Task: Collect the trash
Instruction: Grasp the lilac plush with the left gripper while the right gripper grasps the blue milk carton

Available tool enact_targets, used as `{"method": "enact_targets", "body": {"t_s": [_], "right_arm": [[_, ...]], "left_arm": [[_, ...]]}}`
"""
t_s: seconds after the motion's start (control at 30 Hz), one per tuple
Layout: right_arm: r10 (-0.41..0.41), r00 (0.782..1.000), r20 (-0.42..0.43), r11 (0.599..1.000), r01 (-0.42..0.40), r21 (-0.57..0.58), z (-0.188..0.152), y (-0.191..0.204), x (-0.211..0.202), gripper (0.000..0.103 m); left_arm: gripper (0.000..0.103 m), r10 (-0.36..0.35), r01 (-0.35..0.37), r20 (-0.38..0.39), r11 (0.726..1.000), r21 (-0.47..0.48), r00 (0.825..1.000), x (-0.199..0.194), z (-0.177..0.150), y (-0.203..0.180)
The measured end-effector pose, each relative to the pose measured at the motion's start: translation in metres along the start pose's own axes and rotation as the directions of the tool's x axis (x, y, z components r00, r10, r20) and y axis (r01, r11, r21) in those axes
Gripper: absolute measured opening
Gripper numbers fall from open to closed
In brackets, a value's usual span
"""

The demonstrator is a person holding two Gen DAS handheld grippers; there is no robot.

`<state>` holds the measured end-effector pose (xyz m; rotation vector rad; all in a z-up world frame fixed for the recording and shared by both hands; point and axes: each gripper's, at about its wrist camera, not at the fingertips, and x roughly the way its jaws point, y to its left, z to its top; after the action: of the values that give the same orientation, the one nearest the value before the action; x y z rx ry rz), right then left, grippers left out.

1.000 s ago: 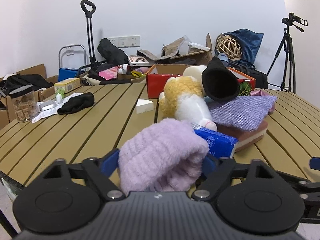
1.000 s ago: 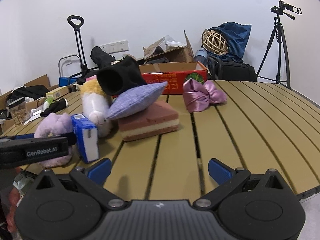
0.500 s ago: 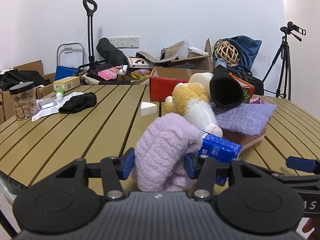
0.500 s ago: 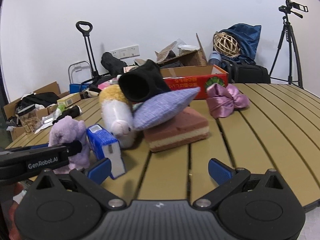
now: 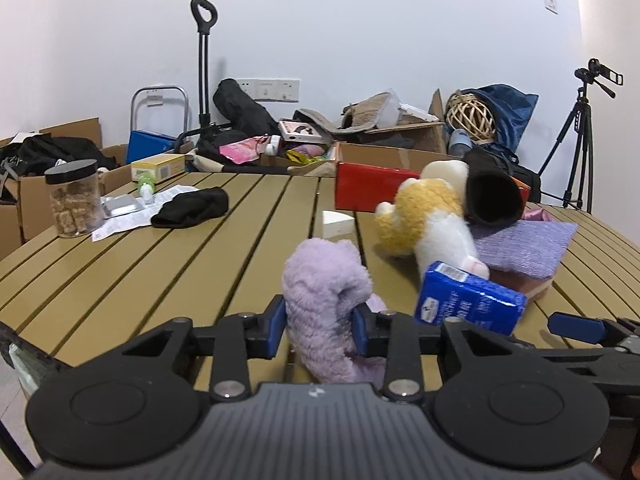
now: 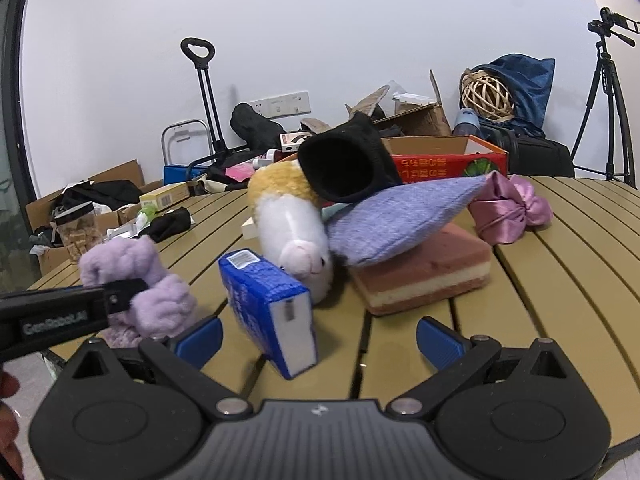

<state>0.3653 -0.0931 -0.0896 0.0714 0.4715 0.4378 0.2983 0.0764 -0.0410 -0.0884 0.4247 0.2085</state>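
Left gripper (image 5: 319, 326) is closing in on the fuzzy lilac plush cloth (image 5: 325, 292), blue pads squeezing it from both sides, so it's basically clamped on it already. Cloth sits near the front edge of the tan slatted table (image 5: 120, 264), bunched up and poking above the fingers. From the right wrist view you can see the same cloth (image 6: 136, 280) w/ the left gripper's black finger (image 6: 120, 294) pressed into it.

Right gripper (image 6: 318, 338) is wide apart, nothing gripped. The blue and white tissue pack (image 6: 272, 312) stands tilted btw its fingers but closer to the left pad, can't tell if it touches.

Just behind the pack: white and yellow plush toy (image 6: 292, 232), a black sock (image 6: 344, 168) lying on top of it, lavender knit cloth (image 6: 400, 220) draped over a pink and cream layered sponge (image 6: 428, 280). Shiny pink fabric bundle (image 6: 506, 208) a bit to the right, red cardboard box (image 6: 448, 164) at the back.
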Motion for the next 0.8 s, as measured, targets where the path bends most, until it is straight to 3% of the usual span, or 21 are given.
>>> {"method": "enact_targets", "body": {"t_s": [0.2,0.3,0.4,0.47,0.57,0.8], "right_arm": [[0.024,1.000,0.010,1.000,-0.024,-0.004,0.001,0.012,0.014,0.101],[0.031,0.999,0.023,0.999,-0.031,-0.022,0.000,0.019,0.018,0.089],[0.044,0.999,0.029,0.998,-0.043,-0.036,0.000,0.023,0.020,0.068],[0.052,0.998,0.029,0.998,-0.051,-0.036,-0.001,0.024,0.020,0.041],[0.074,0.997,0.036,0.997,-0.072,-0.036,-0.001,0.024,0.018,0.028],[0.098,0.992,0.079,0.995,-0.095,-0.038,0.000,0.022,0.006,0.023]], "left_arm": [[0.034,0.012,-0.012,0.011,1.000,0.003,1.000,-0.004,-0.001,0.010],[0.034,0.018,-0.018,0.016,1.000,-0.003,1.000,-0.006,-0.002,0.015],[0.034,0.004,-0.004,0.015,1.000,-0.021,1.000,-0.006,-0.001,0.019],[0.034,0.000,0.001,0.015,1.000,-0.027,1.000,-0.006,-0.001,0.021],[0.034,-0.002,0.003,0.019,1.000,-0.025,1.000,-0.007,-0.001,0.021],[0.034,-0.009,0.010,0.025,1.000,-0.020,1.000,-0.007,-0.001,0.017]]}}
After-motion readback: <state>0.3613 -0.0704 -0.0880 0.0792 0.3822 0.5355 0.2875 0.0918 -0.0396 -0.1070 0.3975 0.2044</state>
